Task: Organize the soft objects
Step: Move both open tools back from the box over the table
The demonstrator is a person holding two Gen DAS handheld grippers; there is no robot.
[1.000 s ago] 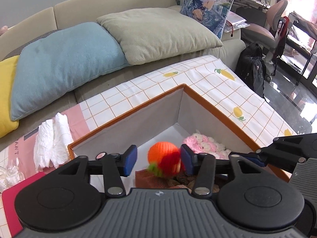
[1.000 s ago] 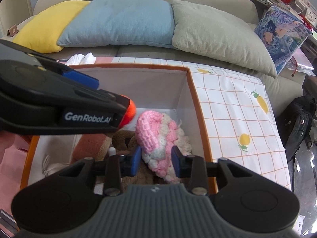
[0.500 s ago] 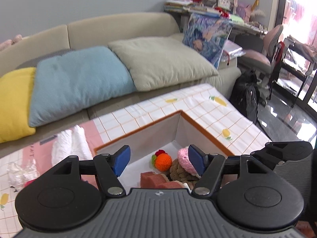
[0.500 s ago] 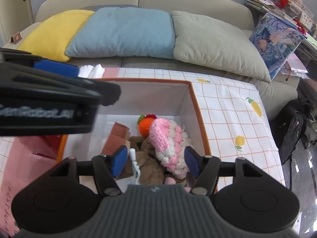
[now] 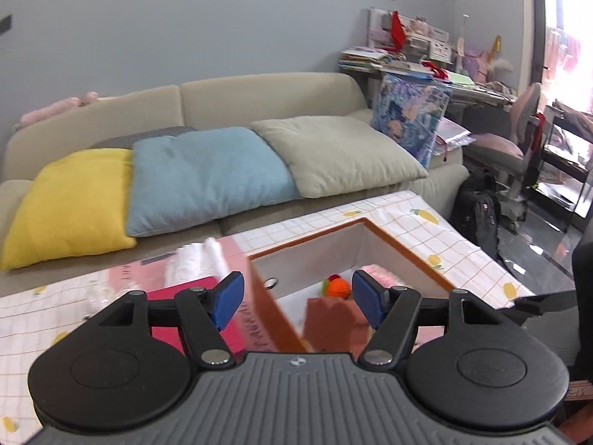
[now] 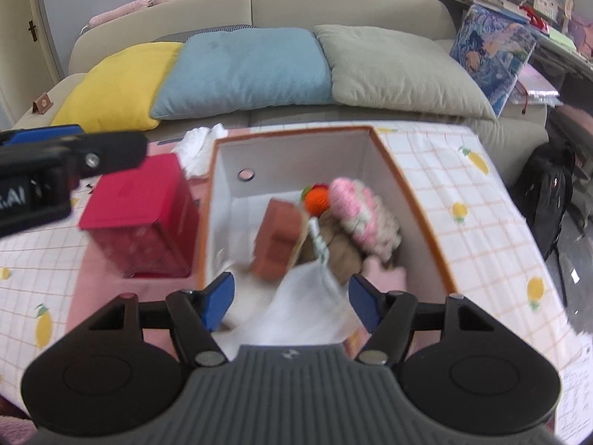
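An orange-rimmed fabric storage box (image 6: 407,185) stands on the checked table and holds soft things: an orange knitted ball (image 6: 317,198), a pink-and-white knitted piece (image 6: 363,211), a brown block-shaped toy (image 6: 278,237), a brown plush and a white cloth (image 6: 307,311). The box (image 5: 400,237) and orange ball (image 5: 339,288) also show in the left wrist view. My left gripper (image 5: 298,302) is open and empty, held above the box's near left side. My right gripper (image 6: 291,306) is open and empty above the box's near edge.
A red box (image 6: 141,207) stands left of the storage box, with crumpled white cloth (image 6: 196,144) behind it. A sofa with yellow (image 6: 115,85), blue and grey cushions runs behind the table. A black backpack (image 6: 548,189) sits on the floor at right.
Both grippers opened, let go of the orange ball and the pink knitted piece into the box, then lifted and drew back. The left one shifted left.
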